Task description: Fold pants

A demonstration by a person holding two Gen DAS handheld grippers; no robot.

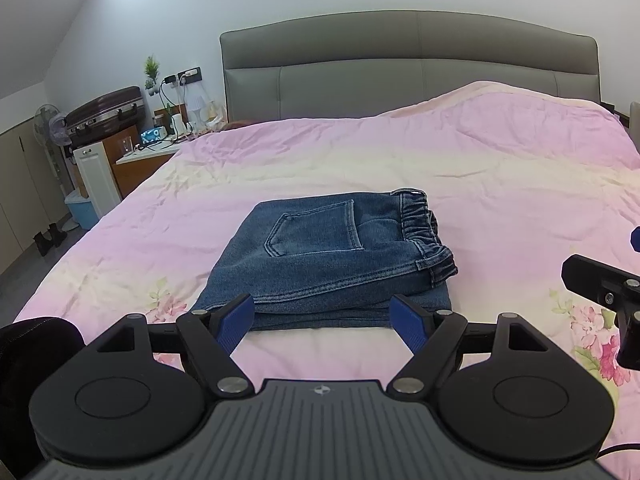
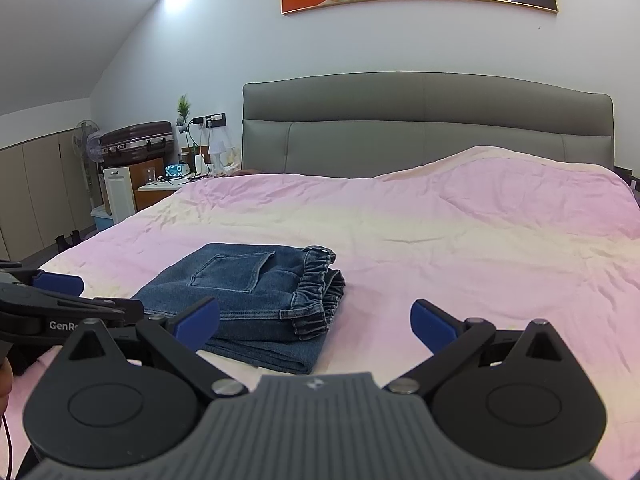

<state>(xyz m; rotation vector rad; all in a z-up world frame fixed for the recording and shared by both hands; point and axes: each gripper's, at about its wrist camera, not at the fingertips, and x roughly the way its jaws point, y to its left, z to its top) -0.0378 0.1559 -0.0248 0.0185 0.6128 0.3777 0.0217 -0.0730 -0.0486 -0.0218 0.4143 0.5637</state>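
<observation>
Blue denim jeans [image 1: 328, 256] lie folded into a compact stack on the pink floral bedspread [image 1: 500, 168], toward the foot of the bed; back pocket faces up, elastic waistband bunched along the stack's right edge (layers visible at the near edge). Left gripper [image 1: 322, 322]: jaws spread wide, nothing between them, blue pads near the front edge of the jeans; contact with the fabric cannot be told. Right gripper [image 2: 316, 320]: also released, jaws wide apart, empty, positioned to the right of the stack; its left pad overlaps the denim in view. Grey upholstered headboard [image 2: 428, 132] behind. Cluttered nightstand [image 1: 148, 156] at left, suitcase [image 1: 106, 110] beyond it.
</observation>
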